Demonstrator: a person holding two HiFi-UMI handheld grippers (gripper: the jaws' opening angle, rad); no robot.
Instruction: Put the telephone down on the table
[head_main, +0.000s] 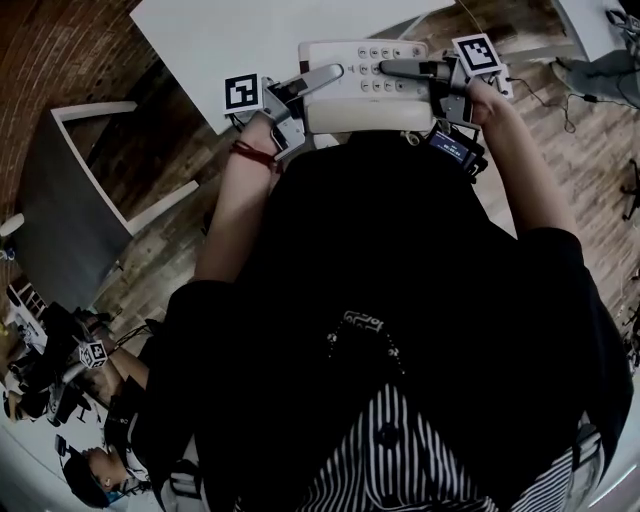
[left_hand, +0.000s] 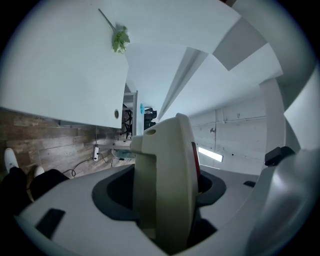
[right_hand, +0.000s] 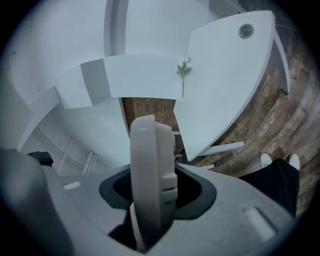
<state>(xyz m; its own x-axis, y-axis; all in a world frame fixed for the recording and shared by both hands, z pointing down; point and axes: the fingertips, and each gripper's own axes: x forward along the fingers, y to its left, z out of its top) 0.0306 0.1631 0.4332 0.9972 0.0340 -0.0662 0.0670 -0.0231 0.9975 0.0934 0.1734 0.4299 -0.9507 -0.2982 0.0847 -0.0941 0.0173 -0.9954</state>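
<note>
Together, left tongs (head_main: 325, 77) and right tongs (head_main: 396, 68) grip the telephone (head_main: 362, 88) — handset (head_main: 365, 118) cradled.

My telephone (head_main: 365, 95) is smooth cream plastic with a soft shine. My left tool (head_main: 325, 78) and right tool (head_main: 400, 68) look like smooth, matt grey plastic. The bench (head_main: 220, 40) is smooth, plain white. The floor (head_main: 160, 160) is brown wood planks with rough-looking grain.

On the phone (head_main: 355, 95) the key marks are too small to read — the table (head_main: 200, 40) is cut off at the top edge.
</note>
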